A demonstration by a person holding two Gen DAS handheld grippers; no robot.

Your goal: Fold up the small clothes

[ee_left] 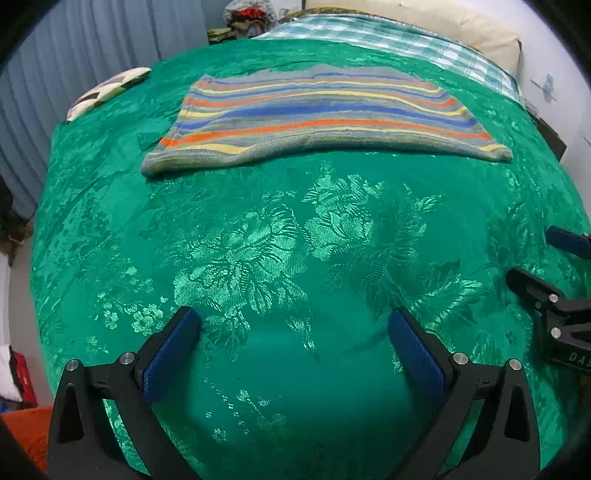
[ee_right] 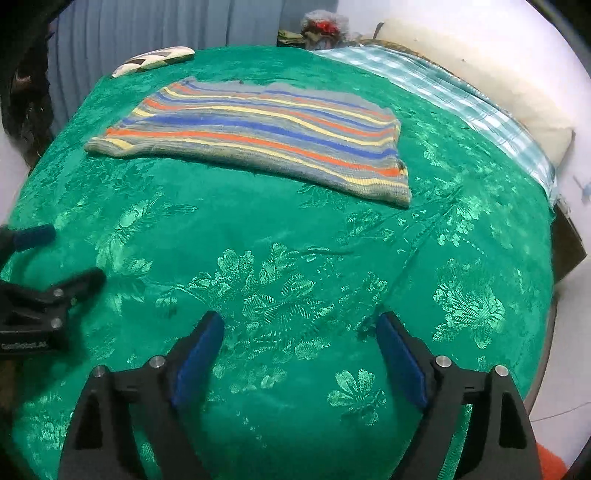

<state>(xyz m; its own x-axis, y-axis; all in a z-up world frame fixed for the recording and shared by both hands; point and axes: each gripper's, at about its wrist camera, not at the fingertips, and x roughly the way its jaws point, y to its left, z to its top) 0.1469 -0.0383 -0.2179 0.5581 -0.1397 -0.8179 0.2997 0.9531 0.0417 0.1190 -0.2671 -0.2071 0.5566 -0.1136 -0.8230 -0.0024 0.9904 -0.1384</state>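
- The striped garment [ee_left: 321, 114] lies flat on the bed's green floral bedspread [ee_left: 280, 251], folded into a wide band with orange, blue, yellow and grey stripes running along its length.
- In the left wrist view the garment sits toward 12 o'clock, well apart from the left gripper [ee_left: 294, 325], with bare bedspread between them.
- The left gripper stands wide, its blue-padded fingers [ee_left: 173, 350] spread far apart and holding nothing, hovering over the bedspread.
- In the right wrist view the same garment [ee_right: 258, 136] lies toward 11 o'clock, its nearest corner reaching toward 1 o'clock.
- The right gripper [ee_right: 299, 328] is also spread wide and holds nothing; its blue pads [ee_right: 400, 365] face each other over the floral weave [ee_right: 280, 295].
- Each gripper shows in the other's camera: the right one at 3 o'clock in the left view [ee_left: 546, 266], the left one at 9 o'clock in the right view [ee_right: 55, 258], both with fingers apart.
- A small patterned cloth [ee_left: 107, 92] lies near the bed's far edge at 10 o'clock in the left view, apart from the garment.
- A checked teal sheet [ee_left: 399, 40] and a cream pillow [ee_left: 465, 26] lie beyond the garment toward 1 o'clock.
- Pleated blue curtains [ee_left: 74, 48] hang at 10 to 11 o'clock behind the bed.
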